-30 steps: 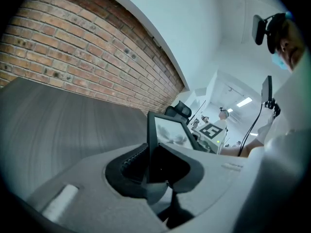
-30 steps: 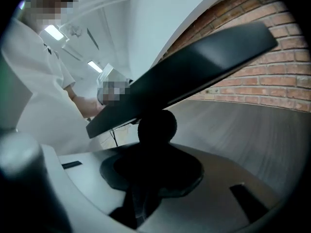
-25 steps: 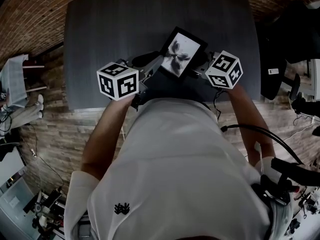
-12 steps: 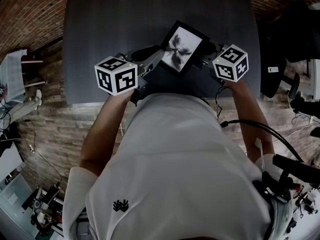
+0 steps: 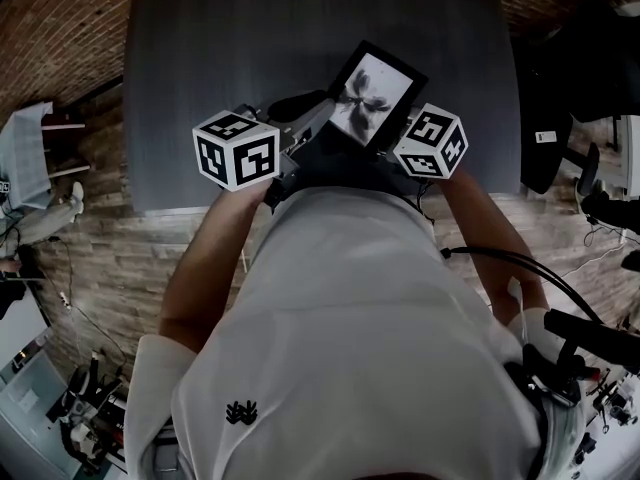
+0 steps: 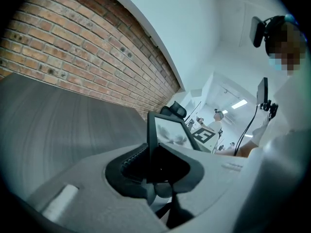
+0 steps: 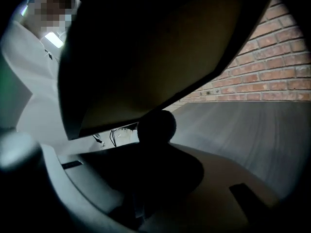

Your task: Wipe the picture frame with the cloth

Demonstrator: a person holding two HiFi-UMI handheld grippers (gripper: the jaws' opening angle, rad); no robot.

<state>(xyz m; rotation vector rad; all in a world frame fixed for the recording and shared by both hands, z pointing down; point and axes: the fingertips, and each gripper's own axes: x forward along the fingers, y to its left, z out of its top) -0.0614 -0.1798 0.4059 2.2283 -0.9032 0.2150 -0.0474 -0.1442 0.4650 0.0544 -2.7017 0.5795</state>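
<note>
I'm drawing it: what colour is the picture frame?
Black picture frame, best in the head view.

Person: white short-slv shirt [image 5: 350, 348], small black logo [image 5: 243, 413] low on shirt. Left gripper [image 6: 150, 161], right gripper [image 7: 153, 140]: grey bodies, b/w marker cubes [image 5: 235, 148] [image 5: 430, 143]. Black cable [image 5: 500, 255] beside shirt.

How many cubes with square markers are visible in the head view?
2. One cube is left of the picture frame, above the table's near edge; the other cube is beside the frame's lower right edge. None seems hidden.
</note>
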